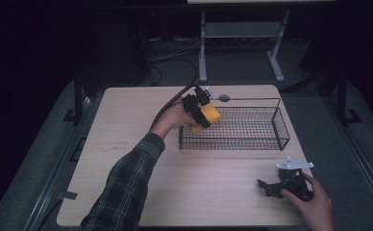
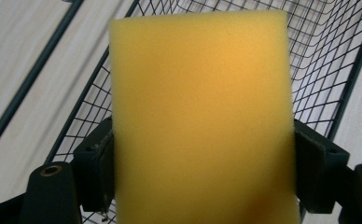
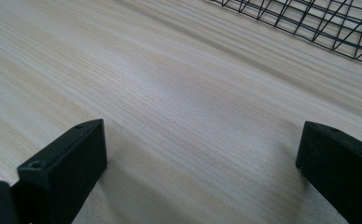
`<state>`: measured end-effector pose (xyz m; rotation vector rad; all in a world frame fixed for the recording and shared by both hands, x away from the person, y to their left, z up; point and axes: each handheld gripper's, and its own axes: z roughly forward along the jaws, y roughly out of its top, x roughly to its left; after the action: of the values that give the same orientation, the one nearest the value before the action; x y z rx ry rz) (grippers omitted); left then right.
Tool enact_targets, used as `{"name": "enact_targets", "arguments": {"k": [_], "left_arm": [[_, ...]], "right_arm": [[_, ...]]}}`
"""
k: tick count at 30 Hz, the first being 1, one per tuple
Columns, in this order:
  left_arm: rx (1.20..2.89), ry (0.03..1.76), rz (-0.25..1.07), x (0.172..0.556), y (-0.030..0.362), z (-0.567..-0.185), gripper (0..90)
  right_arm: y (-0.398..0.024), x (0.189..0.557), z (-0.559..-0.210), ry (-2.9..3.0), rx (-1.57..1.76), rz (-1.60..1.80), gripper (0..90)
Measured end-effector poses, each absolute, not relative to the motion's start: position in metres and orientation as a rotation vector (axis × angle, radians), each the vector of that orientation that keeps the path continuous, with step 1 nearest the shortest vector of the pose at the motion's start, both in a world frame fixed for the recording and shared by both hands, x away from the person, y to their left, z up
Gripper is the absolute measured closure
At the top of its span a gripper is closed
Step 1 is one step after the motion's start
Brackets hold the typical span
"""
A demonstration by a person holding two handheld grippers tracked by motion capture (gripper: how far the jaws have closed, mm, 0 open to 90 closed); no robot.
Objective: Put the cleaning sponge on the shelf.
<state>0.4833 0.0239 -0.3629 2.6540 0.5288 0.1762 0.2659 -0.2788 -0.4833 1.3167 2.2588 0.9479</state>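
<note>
The left tool (image 1: 201, 109) grips a yellow sponge (image 1: 208, 115), its jaws pressed against the sponge's two sides, as the left gripper view shows (image 2: 200, 116). The sponge hangs above the left end of the wire basket (image 1: 280, 126), over the near-left corner and not yet down inside it. The basket stands on the bench (image 1: 127, 144), toward the far right part of the top.

The step in hand looks like dropping the sponge into the basket. To do it well, the left tool should carry the sponge a little further over the basket's floor, clear of the rim wire, then lower it until it is below the rim before the jaws let go. Sponge is soft and springy, so letting go high may make it bounce or catch on the rim; a low, level release suits it better. The jaws should spread fully before the tool lifts, so the foam does not cling to a pad.

The right tool (image 1: 277, 186) rests on the bench at the near right, well apart from the basket, jaws spread wide with nothing between them (image 3: 198, 154).

No brand, label or readable writing shows on the sponge, basket or tools; a faint mark on the bench is too small to read.
</note>
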Motion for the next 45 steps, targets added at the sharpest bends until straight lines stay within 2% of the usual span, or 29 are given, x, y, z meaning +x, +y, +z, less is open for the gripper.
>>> {"name": "enact_targets", "arguments": {"k": [12, 30, 45], "left_arm": [[2.708, 0.52, 0.162, 0.488, 0.012, -0.384, 22.2], [2.731, 0.566, 0.108, 0.492, 0.02, -0.415, 22.2], [2.743, 0.571, 0.085, 0.492, 0.022, -0.422, 22.0]], "right_arm": [[-0.279, 0.266, -0.483, 2.259, 1.318, 0.947, 1.2], [-0.279, 0.266, -0.483, 2.26, 1.318, 0.946, 1.2], [-0.279, 0.266, -0.483, 2.26, 1.319, 0.946, 1.2]]}}
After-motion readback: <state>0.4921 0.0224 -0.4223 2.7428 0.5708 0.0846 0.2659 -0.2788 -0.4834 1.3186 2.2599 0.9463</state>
